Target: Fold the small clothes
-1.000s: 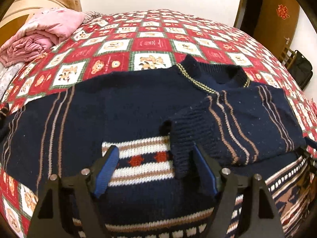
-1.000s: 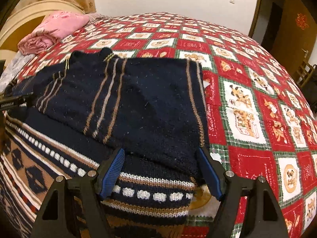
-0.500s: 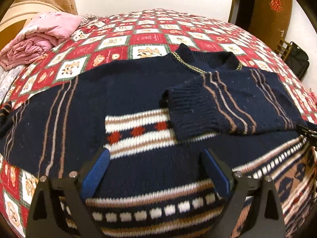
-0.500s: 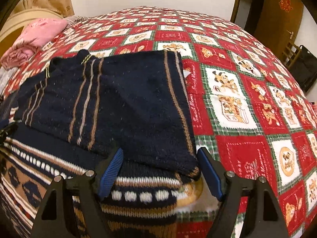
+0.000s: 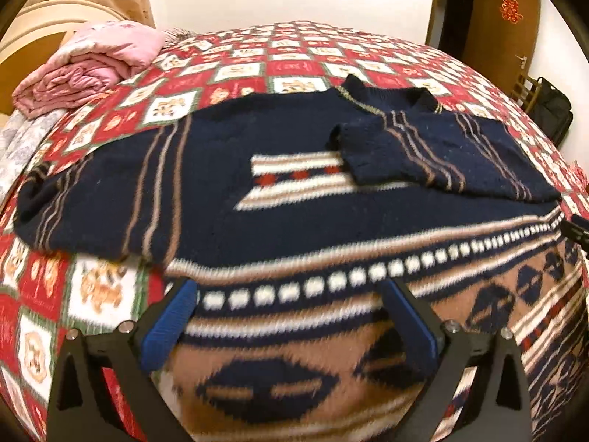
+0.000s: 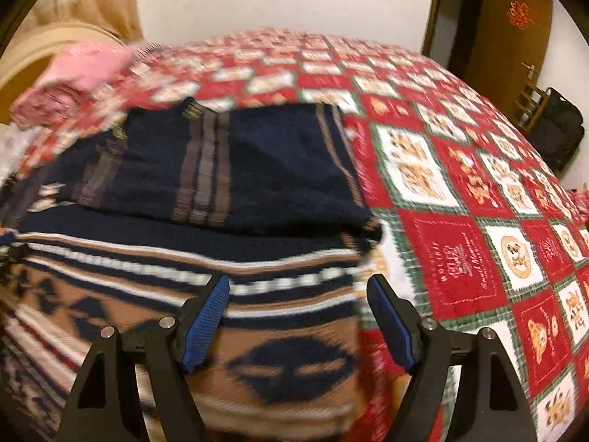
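While one sleeve (image 5: 434, 158) lies folded across the sweater (image 5: 257, 199) mid-bed, your left gripper (image 5: 291, 316), jaws just widened, and right gripper (image 6: 298, 316) hover empty, jaws apart; next fold the other sleeve (image 5: 99, 191).

The sweater's (image 5: 294, 199) hem is cut off by the bottom edge in both views. In the right wrist view the sweater (image 6: 221, 184) and quilt (image 6: 460, 199) are smeared by motion blur. The quilt's (image 5: 235, 73) motifs cannot be read.
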The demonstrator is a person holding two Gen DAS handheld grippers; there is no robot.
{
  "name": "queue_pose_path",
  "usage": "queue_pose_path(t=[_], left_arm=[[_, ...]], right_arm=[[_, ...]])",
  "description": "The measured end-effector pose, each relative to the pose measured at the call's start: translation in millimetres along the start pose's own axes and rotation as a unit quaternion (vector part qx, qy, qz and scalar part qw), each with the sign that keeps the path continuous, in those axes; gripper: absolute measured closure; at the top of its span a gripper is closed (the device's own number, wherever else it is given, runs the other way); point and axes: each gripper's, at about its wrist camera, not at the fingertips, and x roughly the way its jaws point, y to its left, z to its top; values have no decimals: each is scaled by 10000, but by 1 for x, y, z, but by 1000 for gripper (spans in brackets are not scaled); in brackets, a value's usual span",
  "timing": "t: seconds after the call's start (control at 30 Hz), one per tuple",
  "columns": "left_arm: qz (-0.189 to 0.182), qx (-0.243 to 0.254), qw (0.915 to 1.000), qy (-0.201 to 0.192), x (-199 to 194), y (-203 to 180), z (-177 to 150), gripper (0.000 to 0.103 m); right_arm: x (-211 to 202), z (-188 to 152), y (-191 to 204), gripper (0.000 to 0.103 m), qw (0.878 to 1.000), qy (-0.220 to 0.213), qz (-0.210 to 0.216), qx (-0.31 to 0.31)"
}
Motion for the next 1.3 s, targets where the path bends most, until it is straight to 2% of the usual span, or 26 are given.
queue_pose_path(t=[0.1,0.23,0.37,0.5,0.63,0.73,0.9,1.0,1.13,1.27,1.3], left_arm=[[-77,11,10000,-40,-5,0,-14,0],[-95,86,9999,3,-12,-3,-21,0],[-175,246,9995,-60,-23,-4,-32,0],[-22,436,9990,-108,-29,3,-36,0],[-143,87,9999,-21,-24,22,-39,0],[-199,-58,9998,13,-25,30,-41,0],[-89,-33,9999,-73,-32,43,-40,0],[97,-94,9995,-275,-42,64,-34,0],[531,-402,9970,-385,-45,111,-25,0],[1057,-925,9890,-457,-42,174,-18,0],[1235,-1116,9849,-486,-42,194,-16,0]], right_arm=[[-16,-15,37,25,9987,-138,252,-421],[-3,-39,69,25,9963,289,257,-770],[-8,-51,71,25,9979,154,210,-591],[-12,-54,74,25,9979,168,383,-495],[-14,-55,82,25,9977,123,210,-626],[-21,-53,87,25,9978,50,411,-522],[-33,-51,112,25,9954,-148,598,-729],[-37,-48,128,25,9932,-266,817,-786],[-40,-49,147,25,9892,-437,1013,-963],[-36,-52,159,25,9871,-455,1053,-1114],[-35,-51,160,25,9870,-440,1068,-1115]])
